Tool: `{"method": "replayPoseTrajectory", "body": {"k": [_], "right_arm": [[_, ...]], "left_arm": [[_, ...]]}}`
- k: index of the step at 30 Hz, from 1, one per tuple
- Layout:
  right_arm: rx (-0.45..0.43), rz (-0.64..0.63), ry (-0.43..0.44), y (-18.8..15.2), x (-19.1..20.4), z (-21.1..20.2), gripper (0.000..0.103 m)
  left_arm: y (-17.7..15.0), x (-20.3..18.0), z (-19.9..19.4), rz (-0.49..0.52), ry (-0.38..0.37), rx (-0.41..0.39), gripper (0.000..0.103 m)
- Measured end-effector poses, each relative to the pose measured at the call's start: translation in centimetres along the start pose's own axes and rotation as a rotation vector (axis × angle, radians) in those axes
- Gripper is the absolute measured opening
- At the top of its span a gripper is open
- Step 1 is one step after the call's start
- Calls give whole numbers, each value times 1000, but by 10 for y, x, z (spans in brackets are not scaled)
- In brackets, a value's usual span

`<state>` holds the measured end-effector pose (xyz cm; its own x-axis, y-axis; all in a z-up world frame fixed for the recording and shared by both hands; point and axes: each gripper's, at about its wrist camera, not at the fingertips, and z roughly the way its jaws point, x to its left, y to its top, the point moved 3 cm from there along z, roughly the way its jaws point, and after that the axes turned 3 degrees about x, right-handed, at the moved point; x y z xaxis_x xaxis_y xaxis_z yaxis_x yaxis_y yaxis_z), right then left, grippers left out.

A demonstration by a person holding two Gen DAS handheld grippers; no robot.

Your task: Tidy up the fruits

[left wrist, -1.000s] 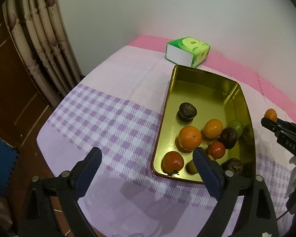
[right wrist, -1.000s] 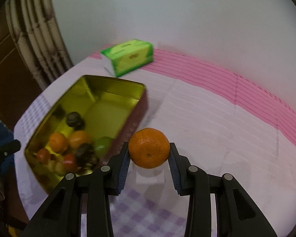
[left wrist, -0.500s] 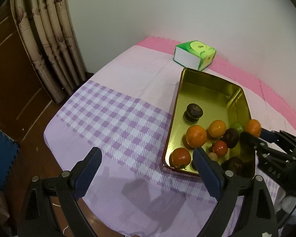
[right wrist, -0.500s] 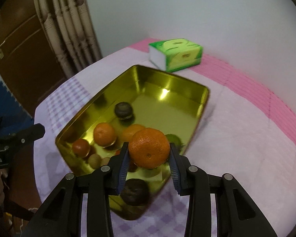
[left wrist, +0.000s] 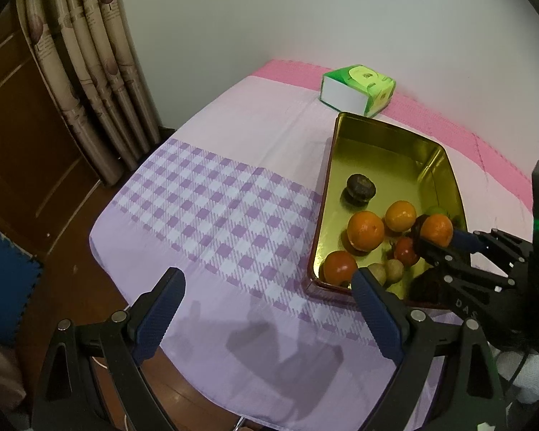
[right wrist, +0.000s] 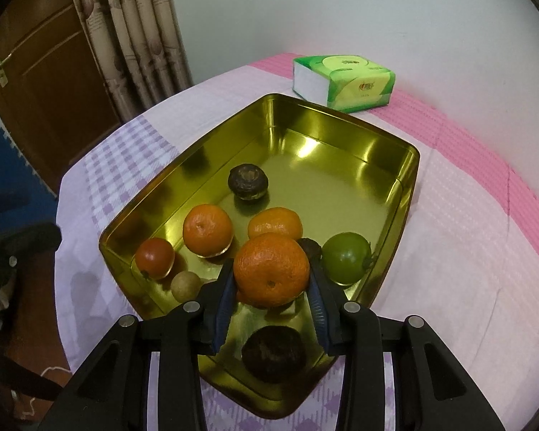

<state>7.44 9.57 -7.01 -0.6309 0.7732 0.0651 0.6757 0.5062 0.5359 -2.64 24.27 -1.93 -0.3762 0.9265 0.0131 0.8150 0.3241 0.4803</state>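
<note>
The right claw (right wrist: 271, 283) is clamped on a mandarin (right wrist: 271, 269) and holds it over the near part of the gold tin (right wrist: 341, 115), so the placing step is in hand; next it should lower into a free spot and release. A second ago the mandarin was outside the tin, above the bench cloth. The left claw (left wrist: 266, 309) waits wide apart beside the tin.

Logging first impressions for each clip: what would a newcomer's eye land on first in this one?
Probably the orange clamped in the right gripper, held over the near end of the shiny gold tin. Next, the fruit clustered at that end of the tin: oranges, a green tomato and dark fruits. The left gripper hangs open over the checked cloth; a green tissue pack sits beyond the tin.
</note>
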Motion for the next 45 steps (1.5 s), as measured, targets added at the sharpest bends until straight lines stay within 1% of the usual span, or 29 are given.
{"method": "replayPoseTrajectory", "body": {"k": [4,12,17,18,20,22,23,25,29,31,33,37,40,44,45], "right_arm": [[-6,1,-20,3,3,4,40],[-3,14,-28,1,4,2,40],[-2,26,-23,-2,5,-1,44],[-8,29,-25,-2,6,-3,46],[-17,32,-23,-3,7,-7,55],[-27,37,-29,-3,8,-12,65],[-32,40,-28,-4,8,-15,67],[-45,50,-36,-5,8,-23,74],[-60,62,-54,-7,8,-37,80],[-61,68,-62,-10,8,-42,87],[-70,83,-77,-14,6,-49,89],[-74,104,-81,-23,4,-60,90],[-63,121,-108,-32,1,-64,93],[-59,144,-106,-43,-4,-69,93],[-57,146,-117,-45,-5,-70,94]], "left_arm": [[-2,0,1,4,4,4,92],[-5,-1,0,12,3,-1,92],[-6,-4,-2,25,4,-6,92],[-6,-5,-2,27,5,-7,92],[-7,-7,-3,31,6,-11,92],[-7,-8,-4,34,9,-15,92],[-7,-9,-5,36,9,-17,92],[-9,-10,-6,39,7,-20,92],[-10,-15,-8,58,8,-29,92],[-11,-17,-10,65,7,-33,92],[-12,-19,-11,71,6,-37,92],[-15,-22,-13,85,8,-42,92],[-17,-27,-14,100,7,-45,92],[-20,-33,-14,124,10,-49,92],[-20,-34,-14,127,12,-50,92]]}}
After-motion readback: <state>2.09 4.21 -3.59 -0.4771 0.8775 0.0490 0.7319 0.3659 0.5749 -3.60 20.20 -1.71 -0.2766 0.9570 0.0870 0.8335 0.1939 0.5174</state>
